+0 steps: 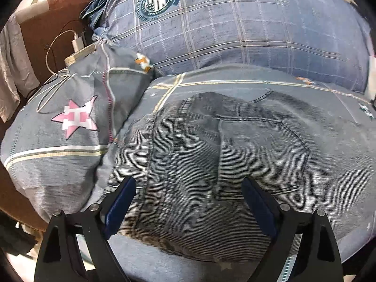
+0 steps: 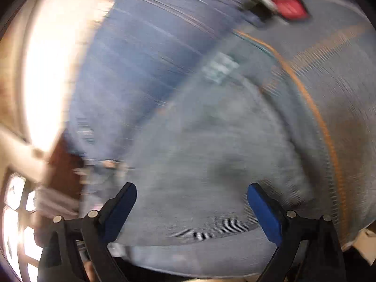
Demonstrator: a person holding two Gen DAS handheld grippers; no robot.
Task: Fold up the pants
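Note:
Grey-blue jeans [image 1: 211, 155] lie on a bed, back side up, with a back pocket [image 1: 260, 155] and the centre seam showing. My left gripper [image 1: 189, 183] is open just above the seat of the jeans, its blue pads [image 1: 122, 202] spread either side of the seam and pocket, holding nothing. The right wrist view is heavily motion-blurred. It shows grey-blue cloth, probably the jeans [image 2: 211, 164], under my open right gripper [image 2: 191, 190], which holds nothing.
A star-patterned pillow [image 1: 61, 122] lies left of the jeans. A checked blue quilt [image 1: 235, 28] is bunched behind them. A charger and cable [image 1: 77, 42] sit by the brown headboard at far left. A red object [image 2: 291, 7] is at the far end in the right wrist view.

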